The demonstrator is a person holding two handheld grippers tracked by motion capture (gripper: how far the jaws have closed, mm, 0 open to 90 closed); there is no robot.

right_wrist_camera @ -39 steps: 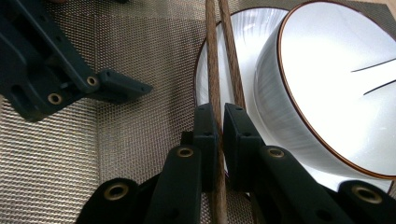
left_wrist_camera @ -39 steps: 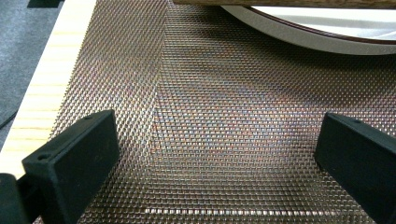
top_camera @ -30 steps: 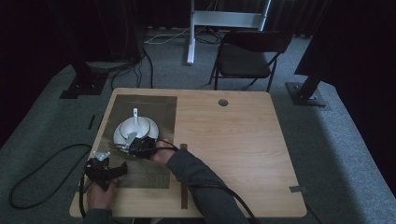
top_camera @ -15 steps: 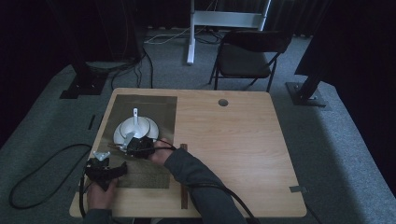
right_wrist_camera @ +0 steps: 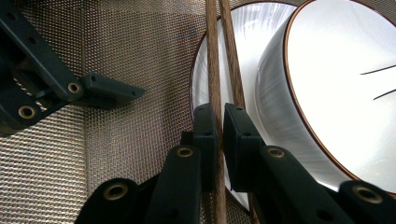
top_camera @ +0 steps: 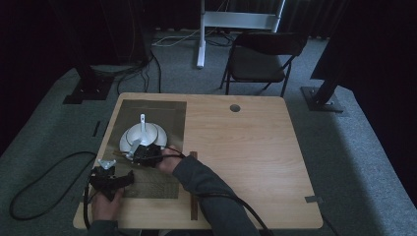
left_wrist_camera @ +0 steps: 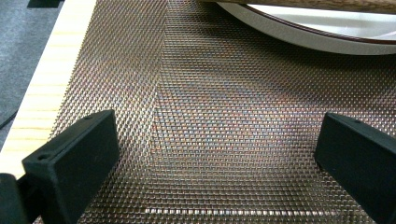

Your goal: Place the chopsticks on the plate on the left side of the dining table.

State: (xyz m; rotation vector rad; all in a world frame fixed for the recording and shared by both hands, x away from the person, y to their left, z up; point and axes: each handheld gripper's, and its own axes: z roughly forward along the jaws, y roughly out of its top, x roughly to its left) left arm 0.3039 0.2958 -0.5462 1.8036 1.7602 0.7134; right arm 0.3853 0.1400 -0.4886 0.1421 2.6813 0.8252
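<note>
- Right tool: clenched on chopsticks, over plate rim beside bowl.
- Left tool: released, near plate on mat.
- Step: likely placing chopsticks; next calls for lowering, then release.

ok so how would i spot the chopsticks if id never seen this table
Start at the dark woven placemat on the left part of the wooden table, where a white bowl sits on a white plate. The chopsticks are the two thin brown wooden sticks running over the plate's edge beside the bowl, clamped in the right claw. Nothing else there is long, thin and brown.
</note>
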